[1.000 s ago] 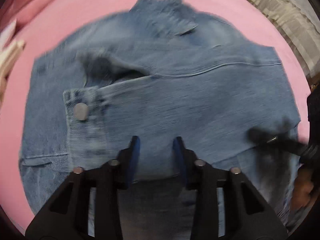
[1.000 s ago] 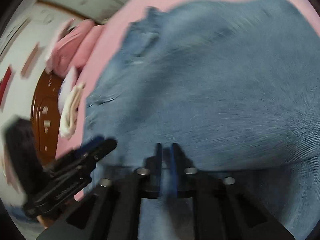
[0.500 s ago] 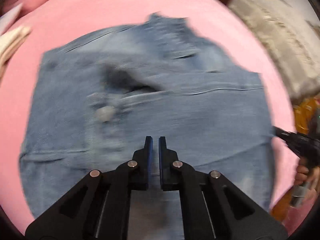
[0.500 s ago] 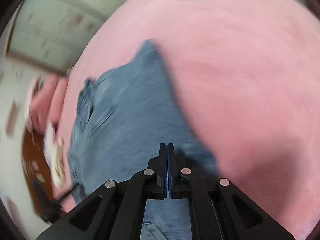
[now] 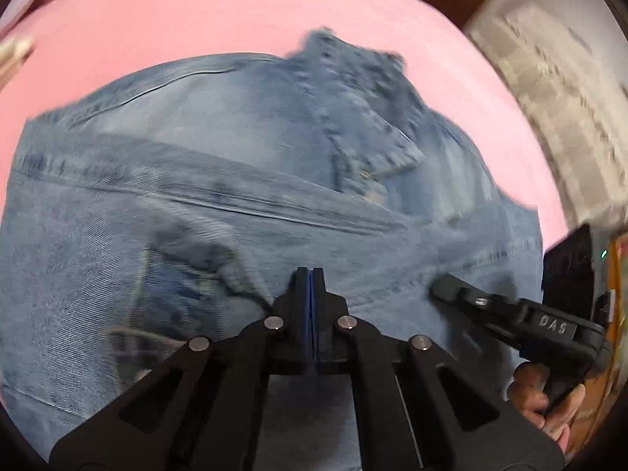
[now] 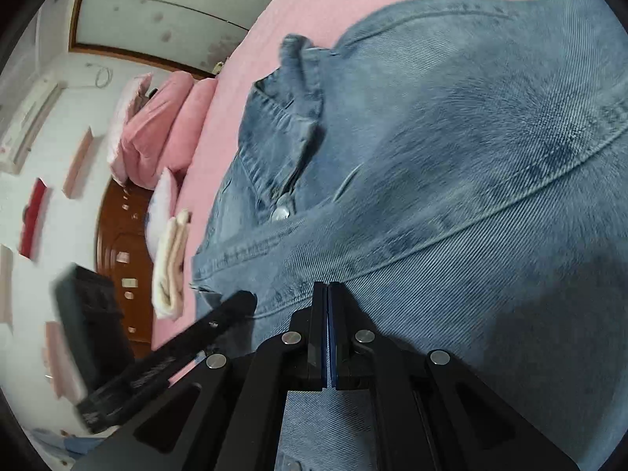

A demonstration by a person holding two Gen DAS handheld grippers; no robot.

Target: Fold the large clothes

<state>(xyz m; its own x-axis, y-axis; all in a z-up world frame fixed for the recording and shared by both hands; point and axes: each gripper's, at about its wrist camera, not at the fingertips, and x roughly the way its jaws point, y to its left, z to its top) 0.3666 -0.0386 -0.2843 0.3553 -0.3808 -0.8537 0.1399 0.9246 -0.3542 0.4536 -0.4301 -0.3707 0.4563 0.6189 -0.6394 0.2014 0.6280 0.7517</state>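
Spread across a pink bed [image 5: 243, 19], a blue denim jacket [image 5: 219, 165] lies mostly flat, with its collar [image 5: 365, 90] bunched toward the far side and long stitched seams running across the fabric. In the right wrist view a metal button [image 6: 282, 212] shows just below the collar's fold.

Over the near part of the denim jacket, the left hand-held gripper [image 5: 310, 278] has its blue-padded jaws pressed together; they have just been closing, and whether a pinch of cloth sits between them cannot be told. The right hand-held gripper [image 6: 327, 294] is likewise fully closed above the denim, and no cloth is seen between its pads. Each tool appears in the other's view: the right one comes in from the right edge of the left wrist view, with a person's fingers [image 5: 549, 400] wrapped around its handle.

Beyond the jacket, pink pillows [image 6: 161, 129] and a folded cream cloth [image 6: 170, 267] rest at the bed's far end, beside a brown wooden headboard [image 6: 121, 251].
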